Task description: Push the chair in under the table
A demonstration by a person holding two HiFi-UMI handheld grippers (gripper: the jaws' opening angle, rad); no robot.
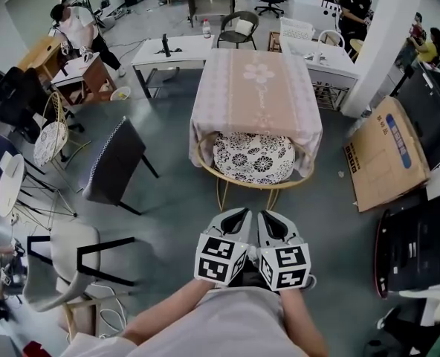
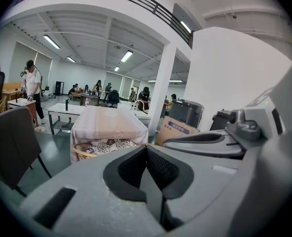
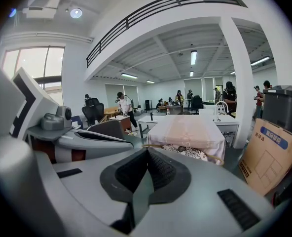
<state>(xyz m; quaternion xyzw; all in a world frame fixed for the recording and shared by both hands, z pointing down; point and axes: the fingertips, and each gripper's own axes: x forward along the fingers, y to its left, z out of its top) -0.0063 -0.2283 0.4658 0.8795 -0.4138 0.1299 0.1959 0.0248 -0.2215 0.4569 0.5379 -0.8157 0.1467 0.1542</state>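
Note:
A table under a pink cloth stands in the middle of the head view. A chair with a gold rattan frame and a black-and-white flowered cushion sits at its near side, its seat partly under the cloth. My left gripper and right gripper are side by side a short way in front of the chair, apart from it, both shut and holding nothing. In the left gripper view the shut left gripper points at the chair. In the right gripper view the right gripper points toward the table.
A dark grey chair stands left of the table, with white chairs further left. A flat cardboard box leans at the right, near a white pillar and a black bin. Desks and people fill the back.

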